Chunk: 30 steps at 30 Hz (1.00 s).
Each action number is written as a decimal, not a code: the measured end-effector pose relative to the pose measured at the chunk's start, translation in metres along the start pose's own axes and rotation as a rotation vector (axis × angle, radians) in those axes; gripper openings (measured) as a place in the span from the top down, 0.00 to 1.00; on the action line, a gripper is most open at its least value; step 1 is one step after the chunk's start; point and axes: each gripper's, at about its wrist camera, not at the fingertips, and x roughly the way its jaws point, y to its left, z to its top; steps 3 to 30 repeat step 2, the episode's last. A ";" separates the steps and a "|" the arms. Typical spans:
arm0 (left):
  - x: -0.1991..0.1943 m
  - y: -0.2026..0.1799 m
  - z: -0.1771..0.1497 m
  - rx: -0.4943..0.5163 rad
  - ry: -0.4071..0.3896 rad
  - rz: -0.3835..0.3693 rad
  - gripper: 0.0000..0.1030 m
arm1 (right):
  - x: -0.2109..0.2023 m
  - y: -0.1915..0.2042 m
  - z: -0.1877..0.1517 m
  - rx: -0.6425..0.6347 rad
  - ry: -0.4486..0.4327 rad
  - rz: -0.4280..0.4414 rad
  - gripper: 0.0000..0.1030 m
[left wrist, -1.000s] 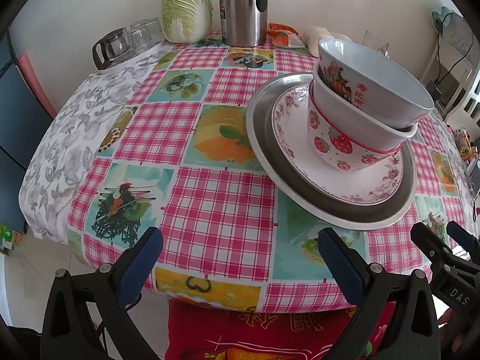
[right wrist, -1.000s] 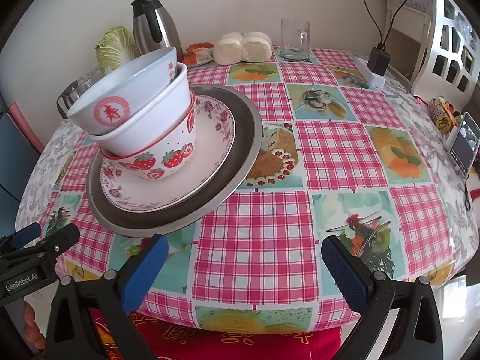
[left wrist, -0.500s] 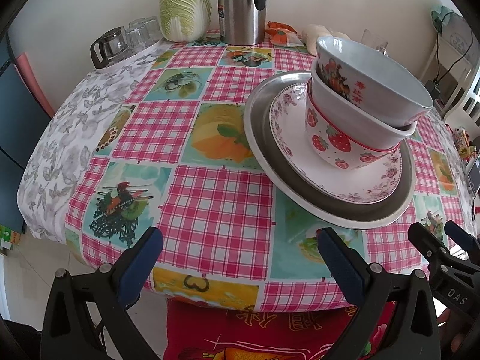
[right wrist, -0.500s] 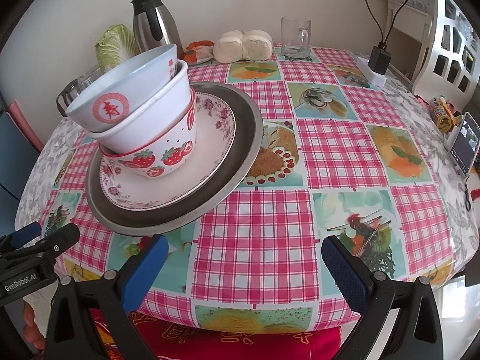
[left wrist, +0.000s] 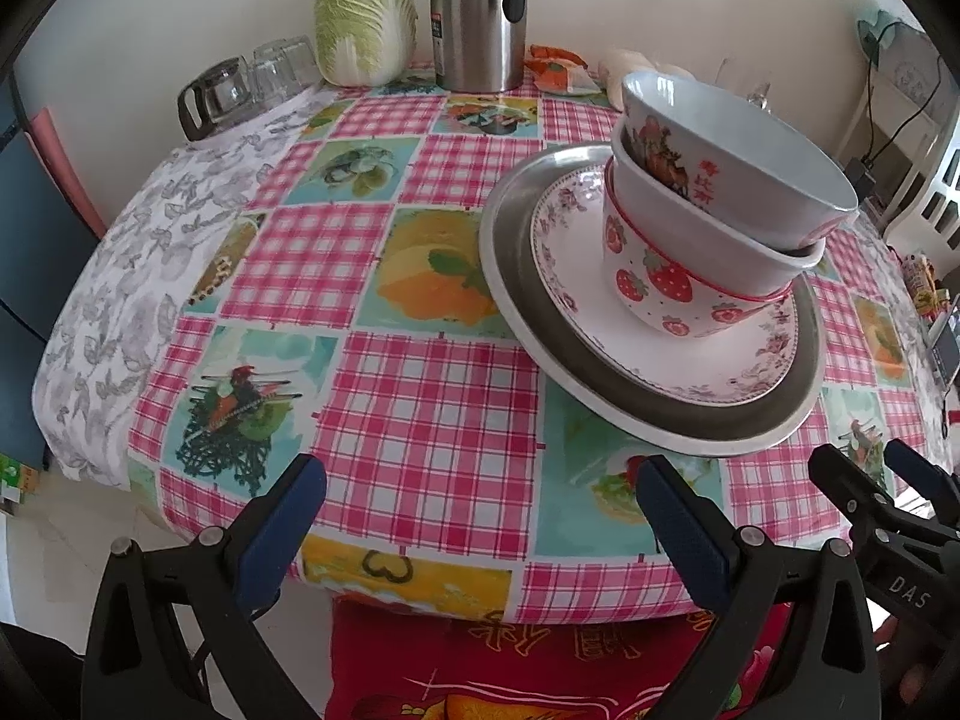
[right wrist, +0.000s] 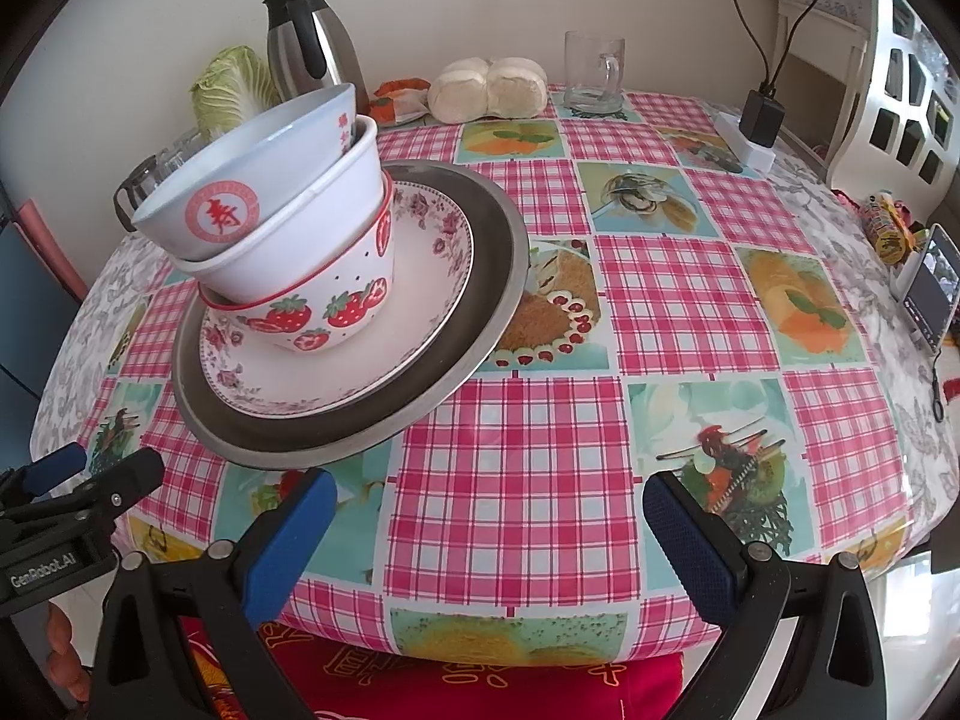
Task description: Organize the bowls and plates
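Right wrist view: my right gripper [right wrist: 486,531] and left gripper [left wrist: 480,516] gape wide, holding nothing, low in frame; three nested bowls [right wrist: 270,222] sit on floral plate [right wrist: 336,312] and steel tray [right wrist: 480,288], centre-left. Stack tilts; I handle it level.

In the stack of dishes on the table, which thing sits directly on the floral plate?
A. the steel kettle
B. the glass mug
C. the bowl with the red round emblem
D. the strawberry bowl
D: the strawberry bowl stands with its foot on the floral plate, which lies in the grey metal plate; the plain white bowl and the emblem bowl are nested above it.
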 end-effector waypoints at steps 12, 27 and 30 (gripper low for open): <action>0.001 0.000 0.001 -0.003 0.003 -0.001 0.00 | 0.000 0.000 0.000 0.001 0.001 -0.001 0.00; 0.001 0.000 0.001 -0.003 0.003 -0.001 0.00 | 0.000 0.000 0.000 0.001 0.001 -0.001 0.00; 0.001 0.000 0.001 -0.003 0.003 -0.001 0.00 | 0.000 0.000 0.000 0.001 0.001 -0.001 0.00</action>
